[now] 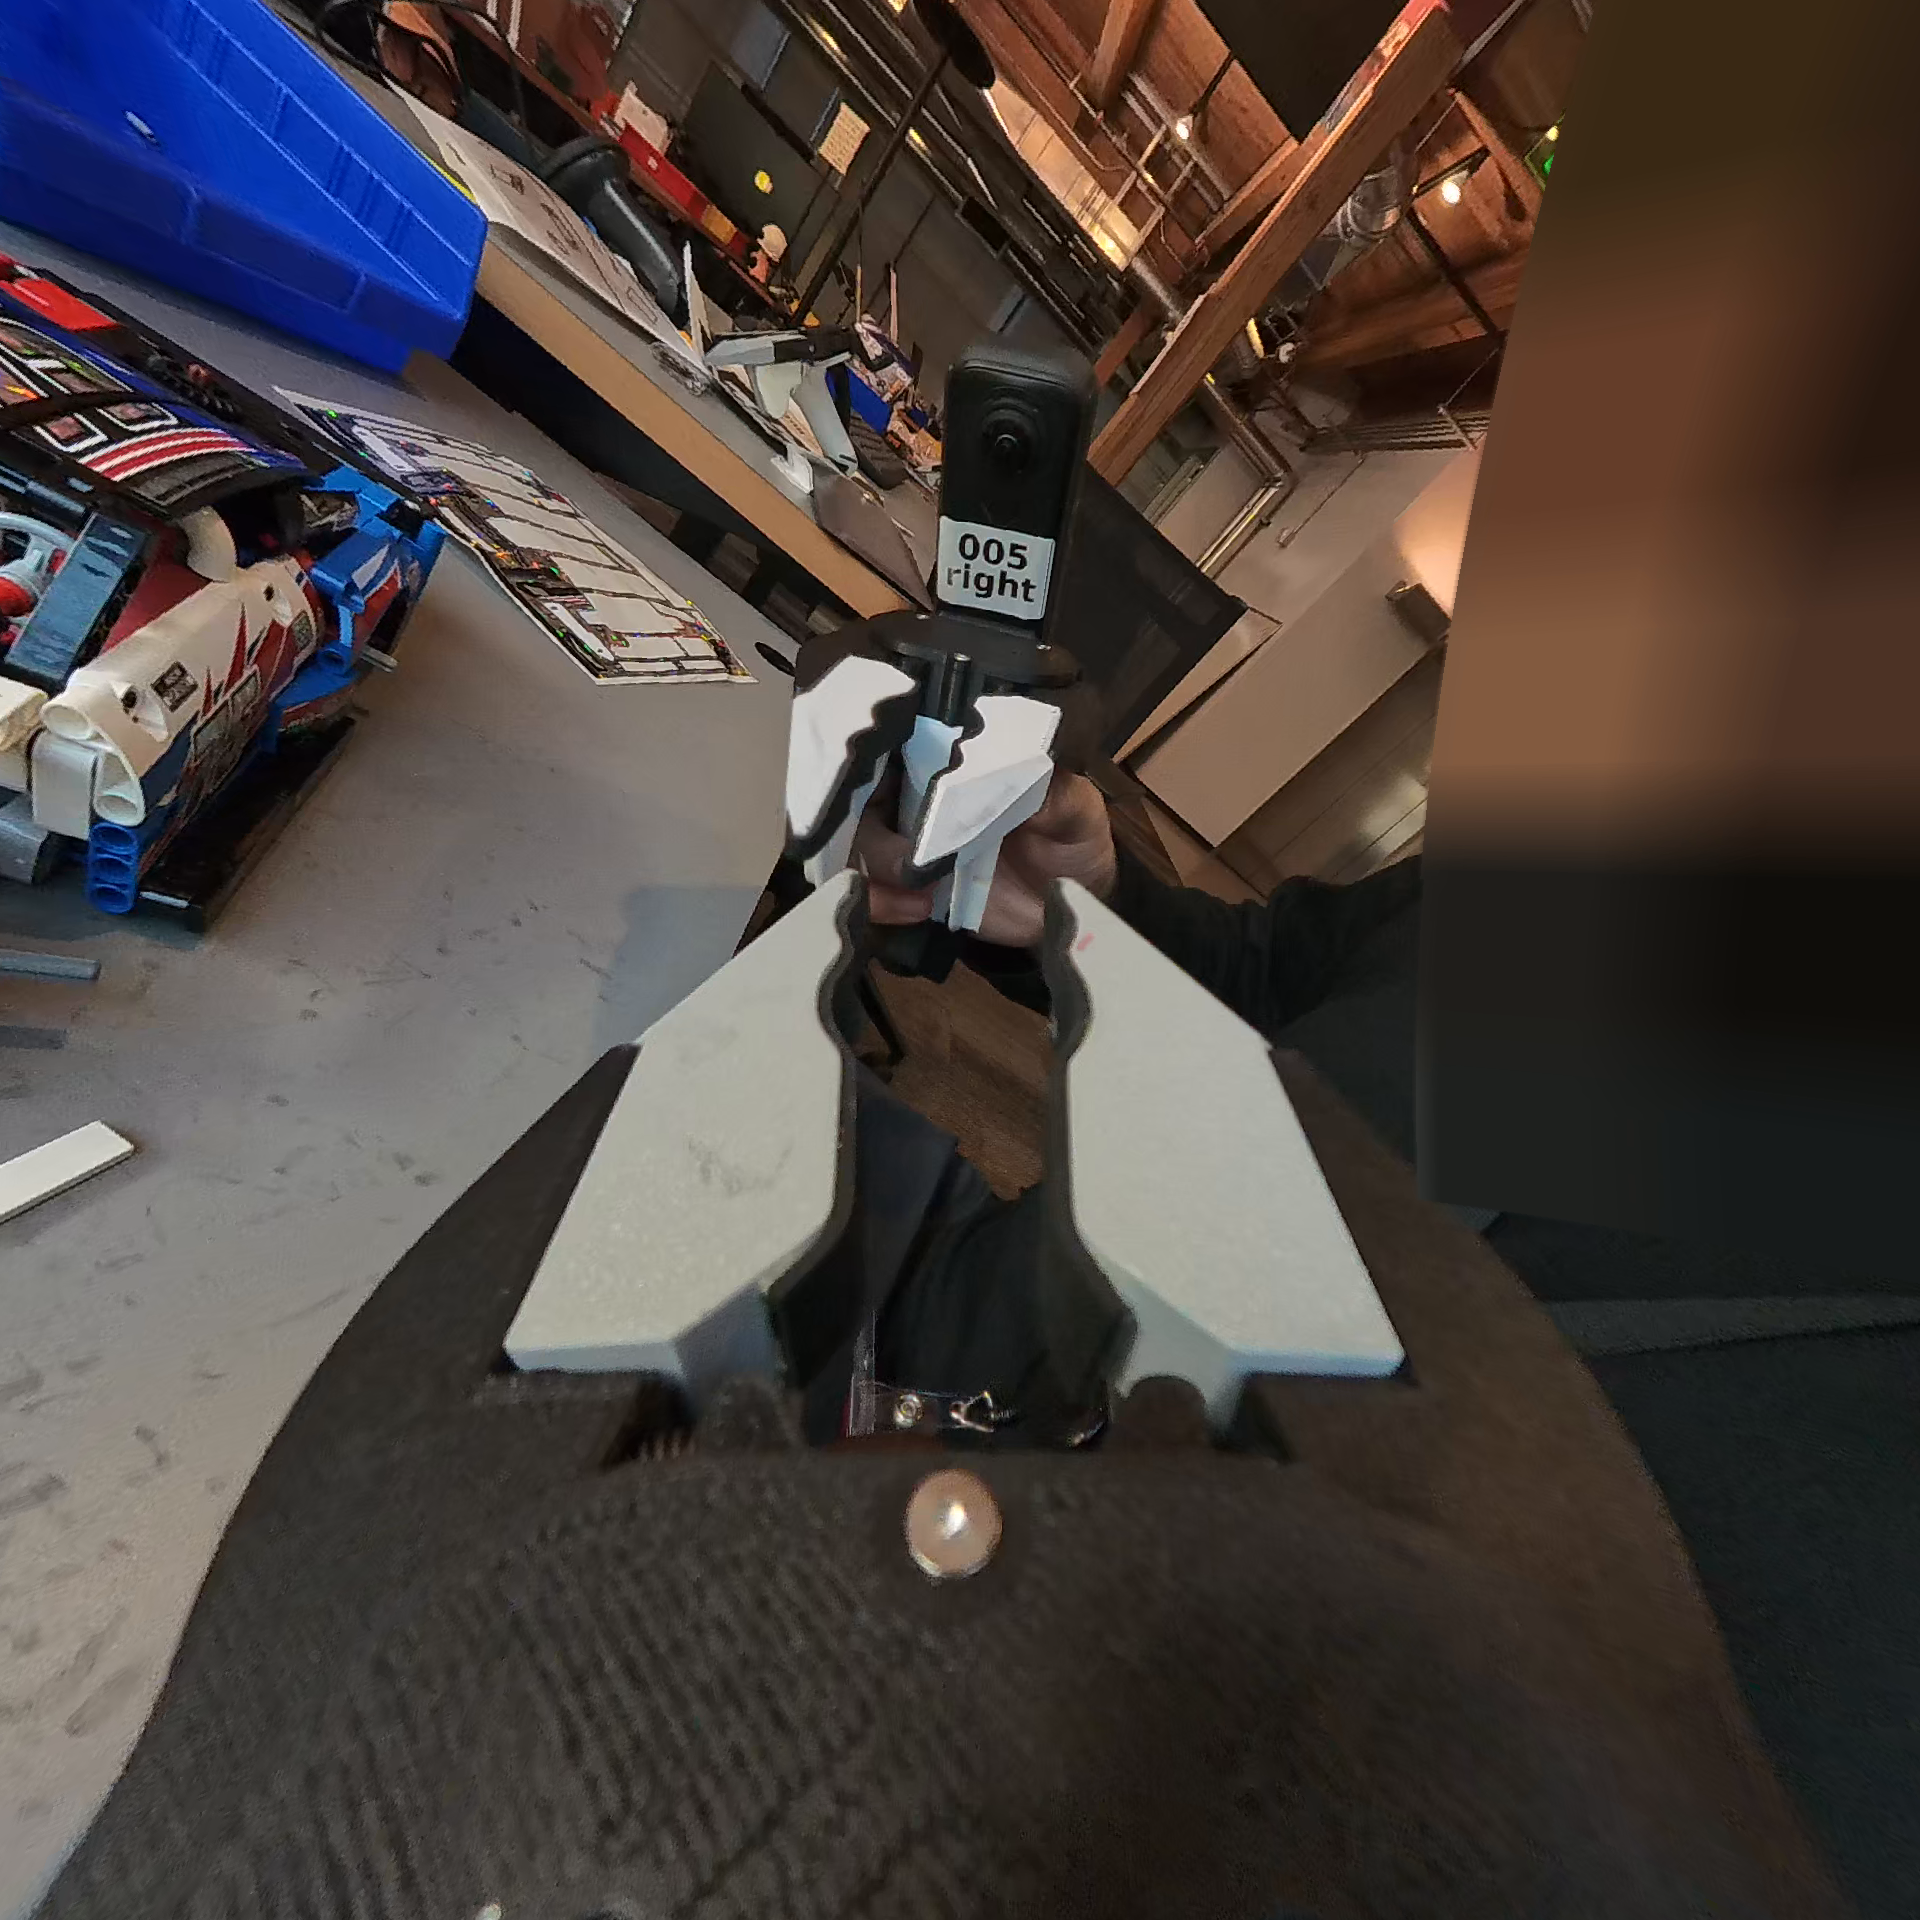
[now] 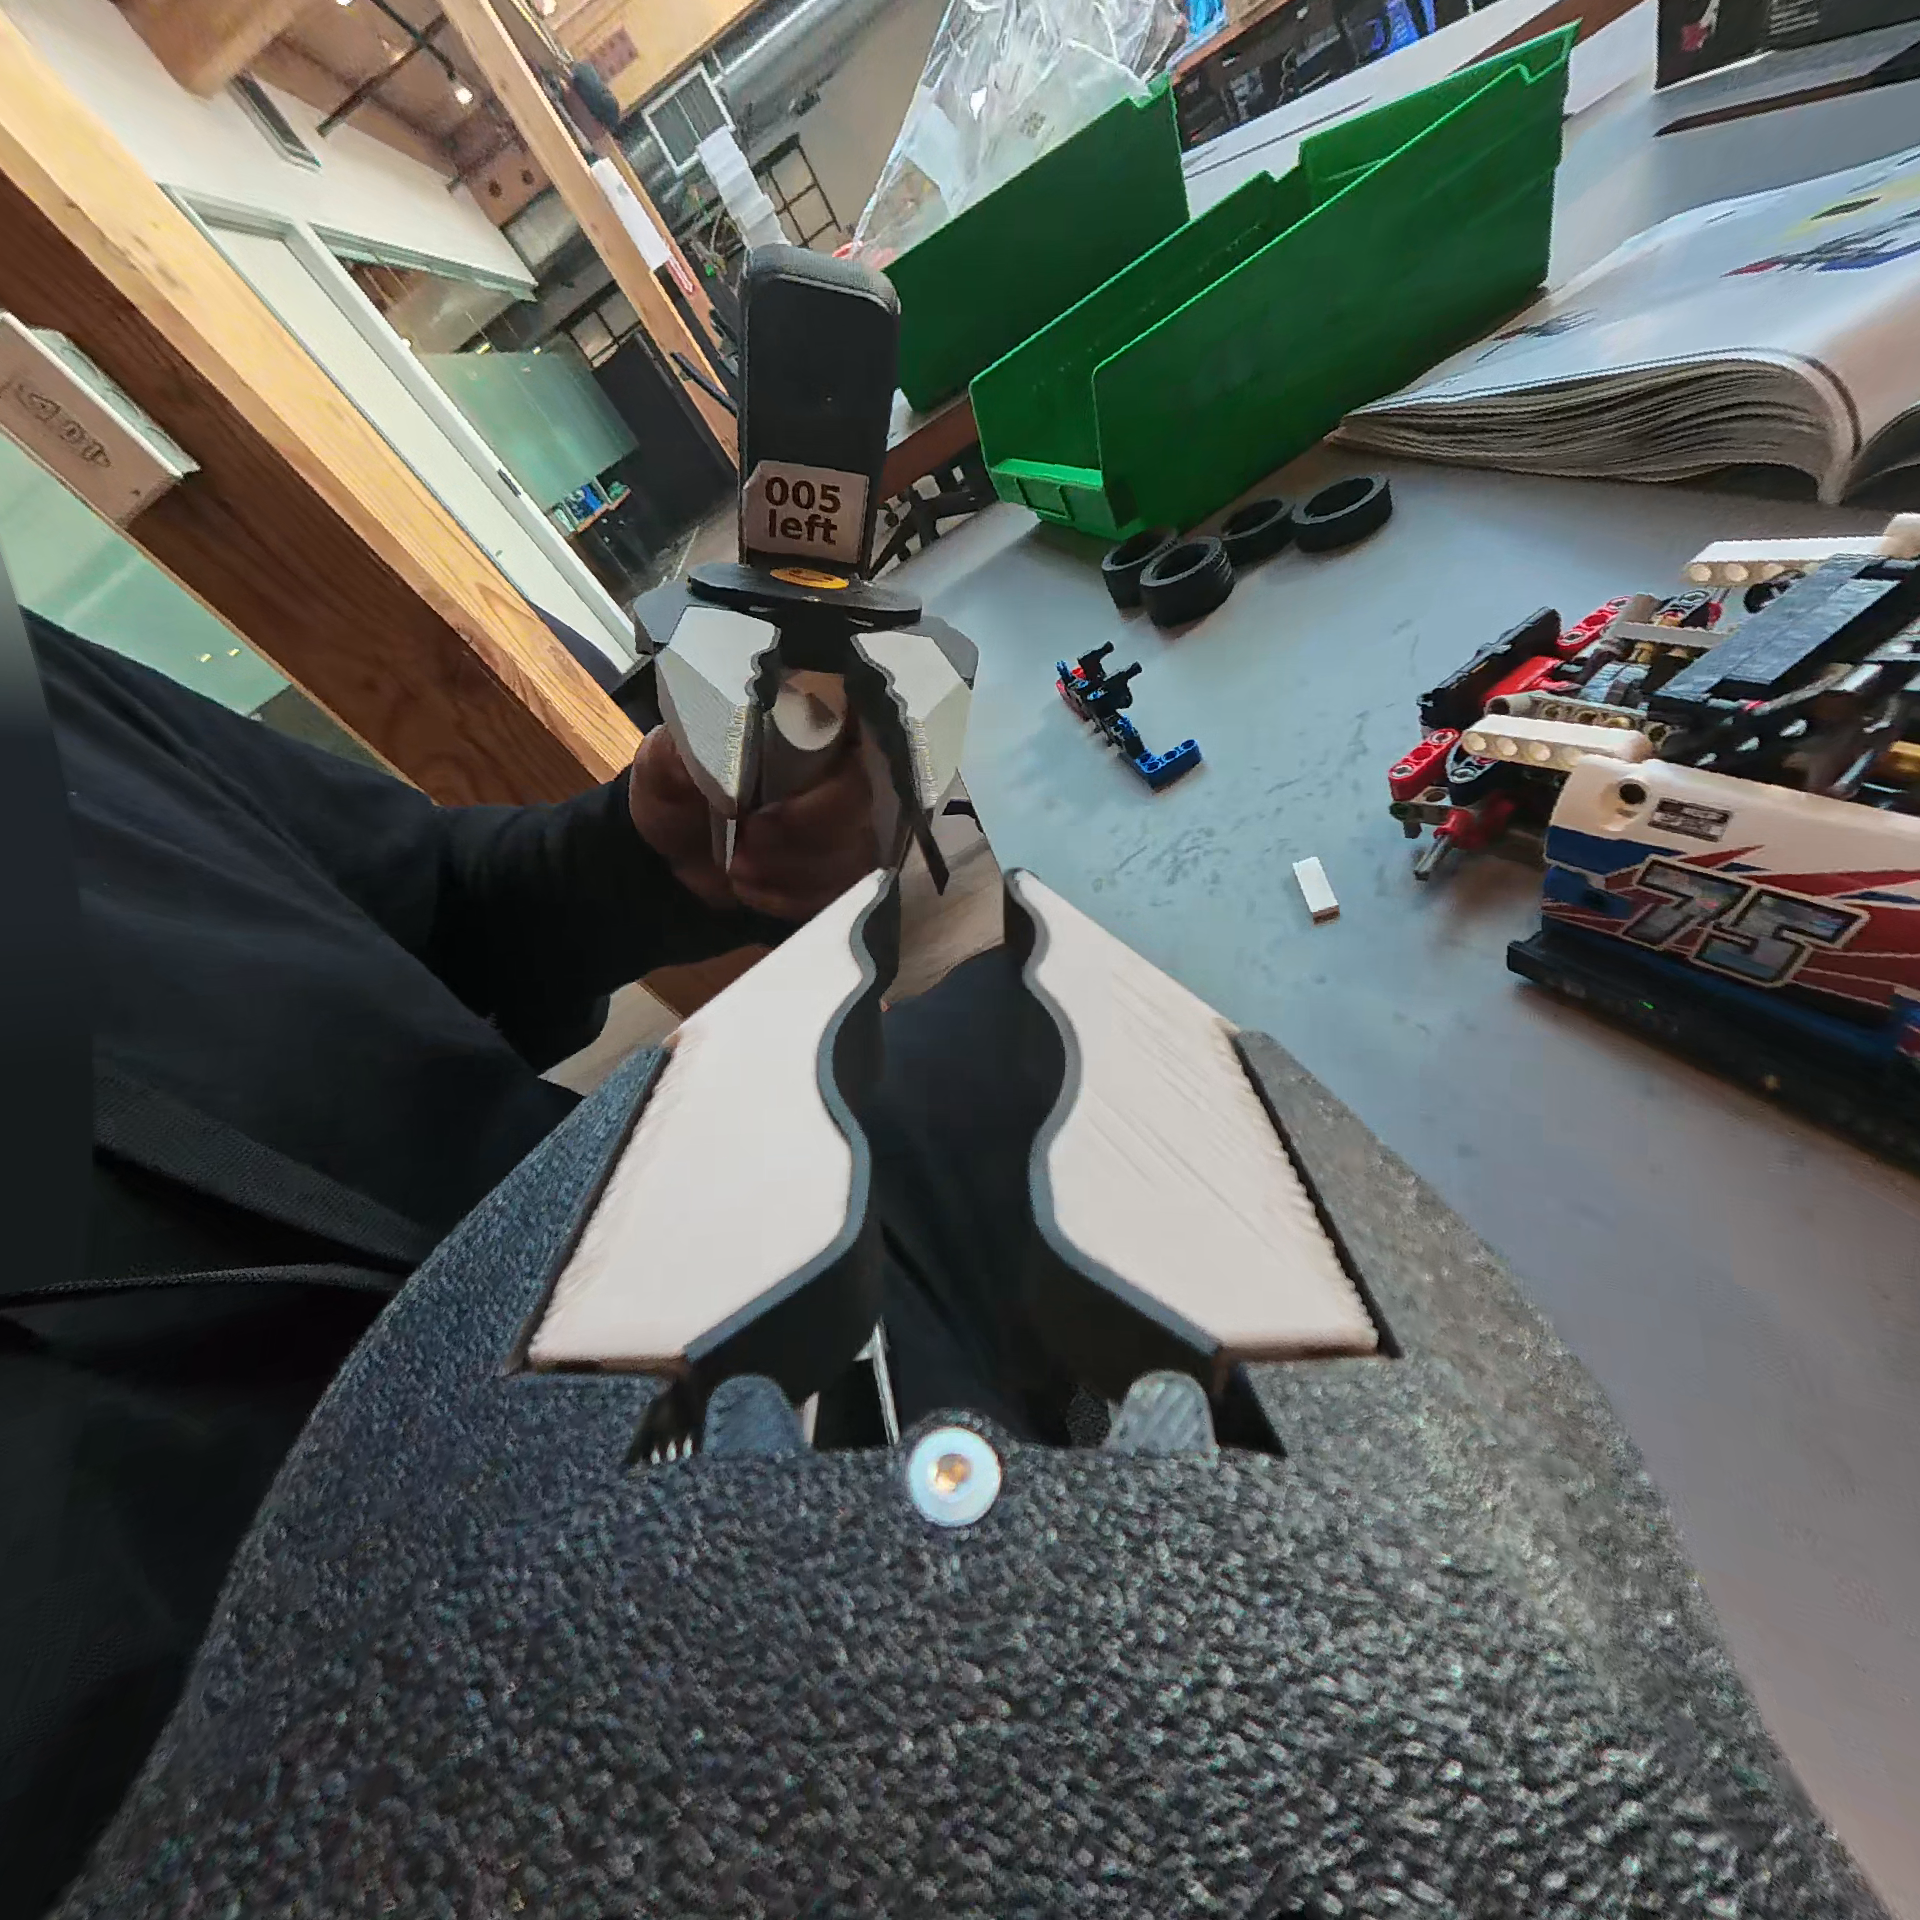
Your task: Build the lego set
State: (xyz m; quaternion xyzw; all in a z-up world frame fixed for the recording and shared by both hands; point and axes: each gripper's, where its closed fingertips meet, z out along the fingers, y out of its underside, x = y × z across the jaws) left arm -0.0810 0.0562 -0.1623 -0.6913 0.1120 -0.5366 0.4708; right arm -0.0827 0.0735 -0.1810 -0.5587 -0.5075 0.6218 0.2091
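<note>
Sitting on the grey tabletop [image 2: 1351,1039], the part-built lego car [image 2: 1714,831], white and blue with red streaks and black beams on top, lies well to the right of the right tool [image 2: 940,914] and well to the left of the left tool [image 1: 956,914], reaching neither. Between the car and the right tool lies a small white brick [image 2: 1315,889], and farther back a small blue and black sub-assembly [image 2: 1122,707]. Four black tyres [image 2: 1247,540] cluster beyond that, just in front of green bins [image 2: 1247,343], with an open instruction book [image 2: 1662,384] toward the far right edge. On the car's other side lie a sticker sheet [image 1: 540,551] and a blue bin [image 1: 208,166] toward the far left corner. Both tools are held off the tabletop's near edge, raised over the person's dark-clothed lap and pointed at each other, tips close but apart. Each is gripped from below by a hand [image 2: 748,831] in a dark sleeve, the other hand [image 1: 1049,852] likewise. Both tools have their fingers parted with a clear gap and nothing between them.
</note>
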